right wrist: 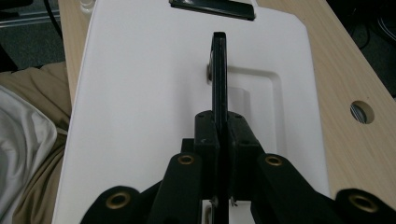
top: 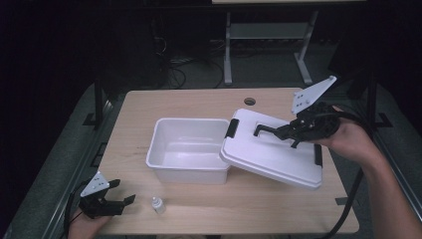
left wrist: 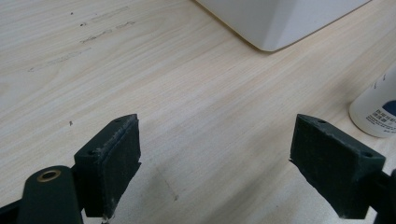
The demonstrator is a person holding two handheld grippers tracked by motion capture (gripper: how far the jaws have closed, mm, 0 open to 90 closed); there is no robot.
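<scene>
Beside the left gripper [left wrist: 215,154], a bottle [left wrist: 377,109].

**Pale wooden desk with a bin, a lid and a small bottle**

A light wood-grain desk [top: 199,102] with rounded corners is seen from above; a round cable hole [top: 250,101] is cut near its far edge, right of the middle. A white open bin [top: 188,149] is stood on the desk near the centre. A white lid [top: 273,149] with black latches is seen just right of the bin, tilted, its left edge over the bin's right rim; whether its right edge is rested on the desk cannot be told. A small white bottle [top: 158,204] is stood at the near edge, left of centre, apart from the bin. Faint scuff marks [left wrist: 100,25] are visible on the wood in the left gripper view.
</scene>
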